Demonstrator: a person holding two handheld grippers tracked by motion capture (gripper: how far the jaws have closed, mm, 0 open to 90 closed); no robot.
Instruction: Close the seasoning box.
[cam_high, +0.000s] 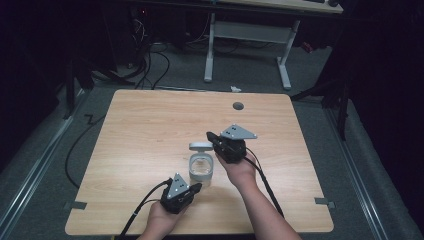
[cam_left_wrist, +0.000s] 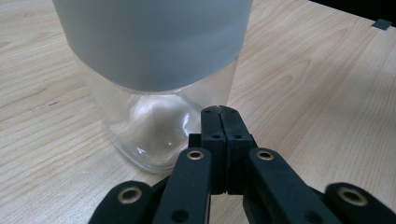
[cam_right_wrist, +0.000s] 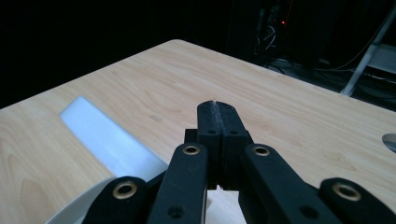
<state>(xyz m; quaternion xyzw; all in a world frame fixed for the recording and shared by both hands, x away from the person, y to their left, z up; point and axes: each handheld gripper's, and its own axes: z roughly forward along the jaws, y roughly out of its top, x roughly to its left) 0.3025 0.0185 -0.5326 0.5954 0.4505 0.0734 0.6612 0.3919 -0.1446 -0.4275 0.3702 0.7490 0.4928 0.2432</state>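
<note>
Two grippers work over a light wooden tabletop (cam_high: 150, 130) in the high view. A clear jar (cam_high: 201, 169) with a grey band round its upper part stands near the middle of the tabletop, toward the person's side, and a pale lid (cam_high: 200, 146) shows at its far rim. The left gripper (cam_high: 196, 186) sits low at the jar's near side, its tips just beside the glass base, jaws pressed together and holding nothing. The right gripper (cam_high: 210, 136) is at the jar's far right, its tips by the lid, jaws also together; from here I cannot tell whether they touch the lid. A grey round hole (cam_high: 238, 106) lies near the tabletop's far edge, and a white desk frame (cam_high: 247, 35) stands on the floor beyond.

From the left gripper view, the left gripper (cam_left_wrist: 219, 110) has its two black jaws closed flat against each other with nothing between them. The jar (cam_left_wrist: 154, 93) rises directly ahead, upright, grey band above and clear glass below; the tips sit just at its lower right corner.

From the right gripper view, the right gripper (cam_right_wrist: 217, 106) is likewise closed and empty, raised above the tabletop (cam_right_wrist: 289, 121). A pale lid (cam_right_wrist: 109, 140) lies below and to the left of the jaws, apart from the tips.
</note>
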